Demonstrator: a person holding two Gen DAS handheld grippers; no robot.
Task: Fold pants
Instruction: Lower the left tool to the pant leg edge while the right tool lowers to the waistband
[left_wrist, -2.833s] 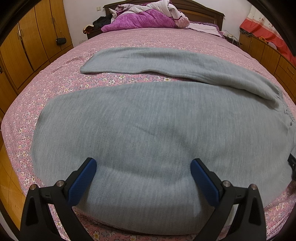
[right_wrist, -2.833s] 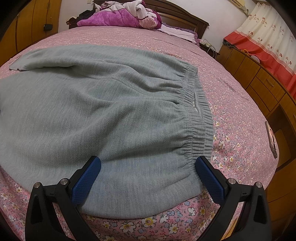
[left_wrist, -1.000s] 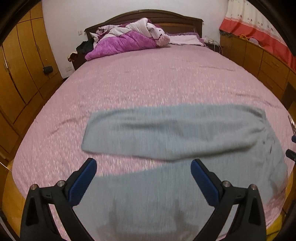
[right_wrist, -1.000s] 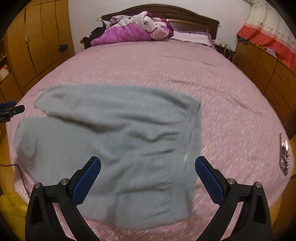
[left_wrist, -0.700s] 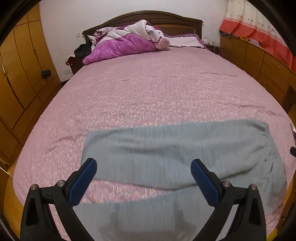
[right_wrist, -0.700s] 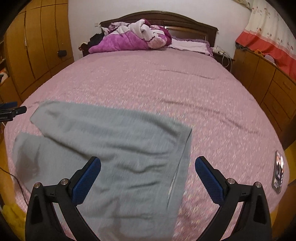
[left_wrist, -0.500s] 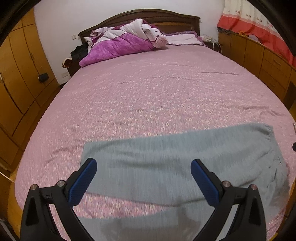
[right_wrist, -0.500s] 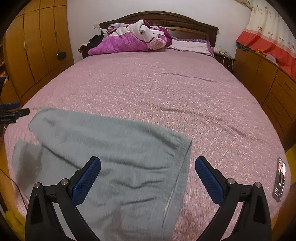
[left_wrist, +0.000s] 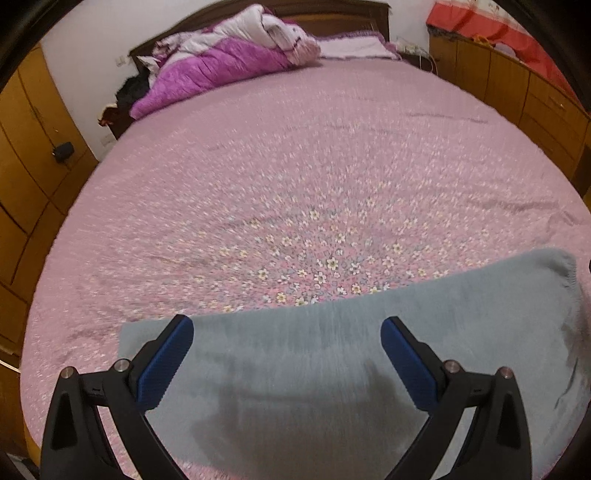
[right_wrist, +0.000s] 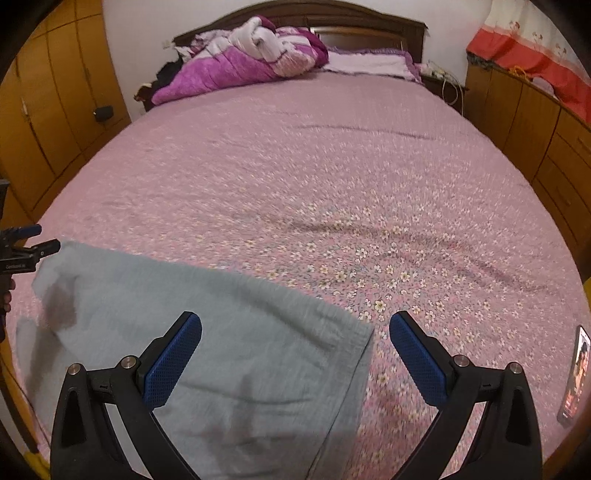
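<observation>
The grey pants (left_wrist: 332, 369) lie flat at the near edge of the bed, waistband to the right and leg ends to the left; they also show in the right wrist view (right_wrist: 221, 350). My left gripper (left_wrist: 287, 354) is open and empty, raised above the leg part. My right gripper (right_wrist: 295, 350) is open and empty, raised above the waistband end (right_wrist: 364, 354). The left gripper also shows at the left edge of the right wrist view (right_wrist: 27, 238).
The pink floral bedspread (right_wrist: 332, 184) covers a wide bed. A purple quilt (right_wrist: 240, 62) is heaped at the headboard. Wooden wardrobes (right_wrist: 44, 110) stand left, drawers (right_wrist: 535, 122) right. A phone (right_wrist: 574, 376) lies near the bed's right edge.
Both grippers have lifted and pulled back from the pants, which now sit lower in both views. Both stayed open.
</observation>
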